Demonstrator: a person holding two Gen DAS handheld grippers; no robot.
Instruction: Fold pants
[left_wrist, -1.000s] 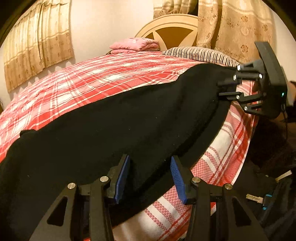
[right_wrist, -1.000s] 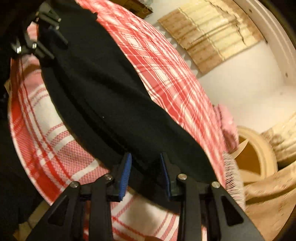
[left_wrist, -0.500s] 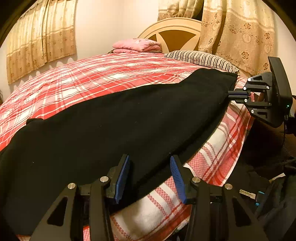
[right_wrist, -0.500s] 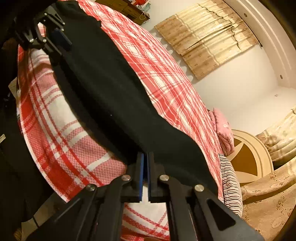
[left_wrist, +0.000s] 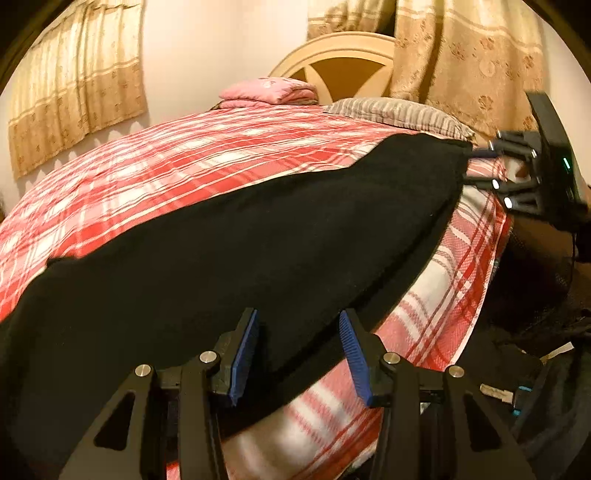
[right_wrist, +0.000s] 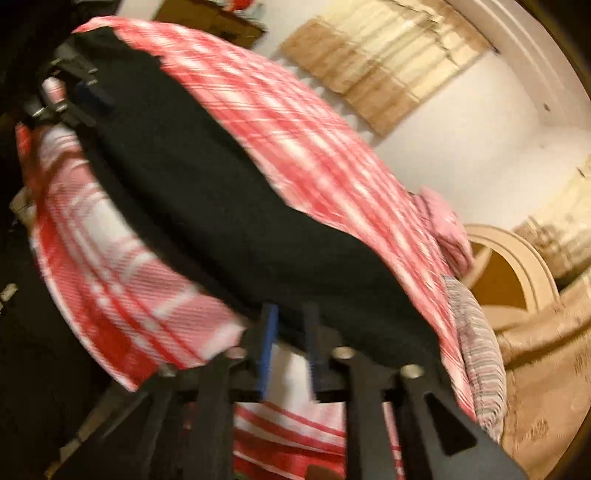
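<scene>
Black pants (left_wrist: 229, 258) lie stretched along the near edge of the bed's red plaid blanket (left_wrist: 184, 155); they also show in the right wrist view (right_wrist: 221, 221). My left gripper (left_wrist: 297, 354) is open, its blue pads either side of the pants' near edge. My right gripper (right_wrist: 290, 347) is open at the far end of the pants, jaws a small gap apart with the hem edge between them; it also shows in the left wrist view (left_wrist: 476, 166). The right wrist view is blurred.
A striped pillow (left_wrist: 399, 114) and a folded pink cloth (left_wrist: 269, 92) lie by the cream headboard (left_wrist: 343, 66). Beige curtains (left_wrist: 461, 62) hang behind. Dark clutter (left_wrist: 546, 332) sits on the floor beside the bed's edge.
My right gripper, shut half a second ago, has opened a little at the pants' far end. The left gripper has stayed open and shifted slightly at the near edge.
</scene>
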